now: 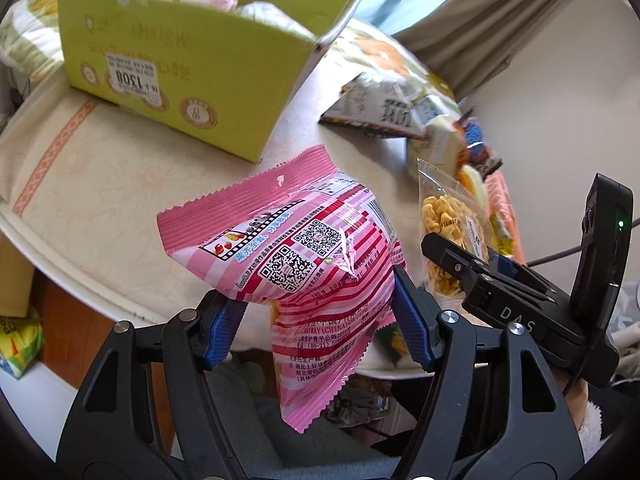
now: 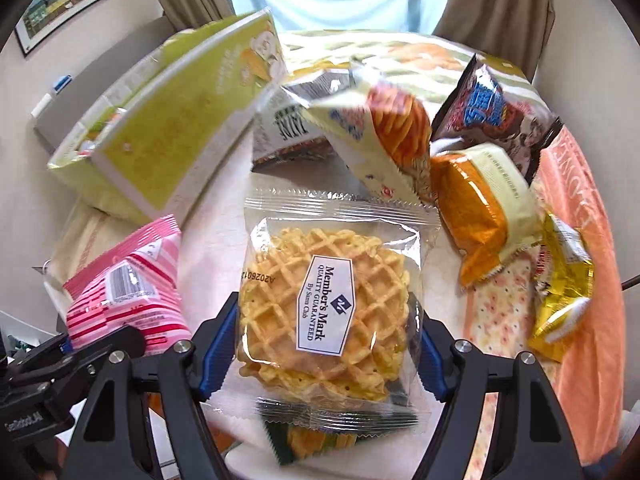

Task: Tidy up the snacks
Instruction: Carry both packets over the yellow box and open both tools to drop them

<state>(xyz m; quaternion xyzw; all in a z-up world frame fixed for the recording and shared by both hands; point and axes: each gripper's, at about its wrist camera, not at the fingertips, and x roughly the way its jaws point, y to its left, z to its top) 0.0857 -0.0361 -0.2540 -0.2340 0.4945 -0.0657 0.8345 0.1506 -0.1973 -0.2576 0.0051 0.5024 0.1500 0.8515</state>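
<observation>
Between the blue pads of the left gripper (image 1: 318, 320) sits a pink striped snack bag (image 1: 304, 264), clamped at its middle and lifted over the table's (image 1: 100, 184) edge, its long axis slanting away up-left toward the green box (image 1: 192, 80). The right gripper (image 2: 324, 352) pinches a clear waffle packet (image 2: 332, 300), standing lengthwise along its fingers, before a heap of snack packets (image 2: 460, 152).

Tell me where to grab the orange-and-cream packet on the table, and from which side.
Grip the orange-and-cream packet across its puffy middle, coming from above. It lies flat with neighbouring packs crowding its far end; the crimped near end is free but thin and may slip.
</observation>
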